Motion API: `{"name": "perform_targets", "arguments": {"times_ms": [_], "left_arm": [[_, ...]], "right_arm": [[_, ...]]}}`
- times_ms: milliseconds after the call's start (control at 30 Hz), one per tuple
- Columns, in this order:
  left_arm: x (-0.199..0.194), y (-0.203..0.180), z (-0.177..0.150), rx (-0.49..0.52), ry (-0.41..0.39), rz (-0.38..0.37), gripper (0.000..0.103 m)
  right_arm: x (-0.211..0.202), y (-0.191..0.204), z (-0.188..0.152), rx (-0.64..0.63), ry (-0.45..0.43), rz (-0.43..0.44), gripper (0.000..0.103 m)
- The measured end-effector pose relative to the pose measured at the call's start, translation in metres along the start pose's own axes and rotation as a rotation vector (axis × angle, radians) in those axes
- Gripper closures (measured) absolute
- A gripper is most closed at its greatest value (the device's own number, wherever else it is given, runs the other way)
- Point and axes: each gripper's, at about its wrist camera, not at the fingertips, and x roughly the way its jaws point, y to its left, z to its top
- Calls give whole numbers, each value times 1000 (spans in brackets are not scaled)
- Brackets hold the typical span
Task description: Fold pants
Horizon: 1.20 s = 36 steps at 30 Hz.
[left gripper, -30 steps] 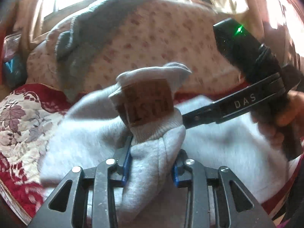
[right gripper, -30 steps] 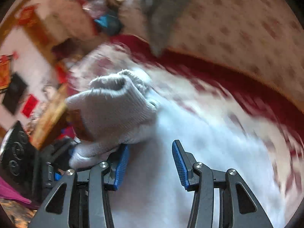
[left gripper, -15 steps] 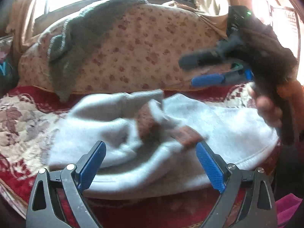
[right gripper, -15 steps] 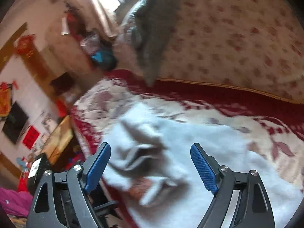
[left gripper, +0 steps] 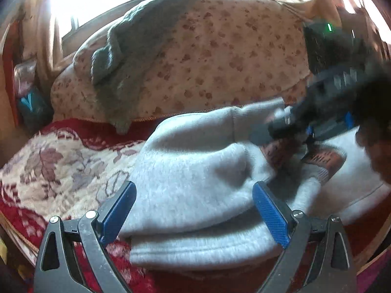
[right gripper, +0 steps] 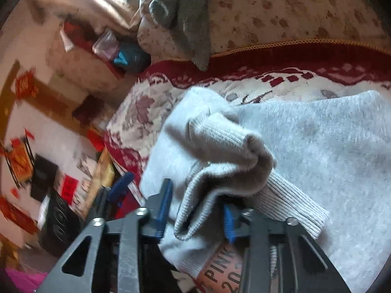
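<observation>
Light grey sweatpants (left gripper: 195, 183) lie folded in a bundle on a red and cream floral bedspread (left gripper: 61, 171). An orange printed patch (left gripper: 322, 158) shows at the ribbed cuffs. My left gripper (left gripper: 193, 210) is open, its blue pads astride the bundle's near fold without closing on it. My right gripper (right gripper: 195, 210) is shut on the ribbed cuffs (right gripper: 220, 151) of the pants. It also shows blurred in the left wrist view (left gripper: 288, 129), at the cuffs on the right.
A floral pillow (left gripper: 207, 61) with a grey knit garment (left gripper: 136, 48) draped over it lies behind the pants. The bed's edge (right gripper: 122, 171) drops to a cluttered room at the left. A dark blue bag (right gripper: 129, 56) sits by the pillow.
My left gripper let go of the cuffs, opened and drew back to the bundle's near fold. My right gripper opened, swung away, then came back and closed on the cuffs.
</observation>
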Motion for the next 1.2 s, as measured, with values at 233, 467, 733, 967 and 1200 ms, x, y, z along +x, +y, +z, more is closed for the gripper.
{"name": "perform_targets", "arguments": {"times_ms": [233,467,733,967,1200], "left_arm": [[8,-14,2,94,-73,36,8],[-18,-17,4,136,-143,7,8],[23,5,5,14,-44,-36,30],[7,8,8,-1,-19,-163,76],[-39,-27,16,102,-71,-276,77]], "right_arm": [[-18,14,4,10,-43,74,76],[-18,22,14,36,-51,123,76],[-15,28,13,31,-29,128,76],[-14,22,8,53,-25,123,76],[-55,34,-16,-15,-67,76,74]]}}
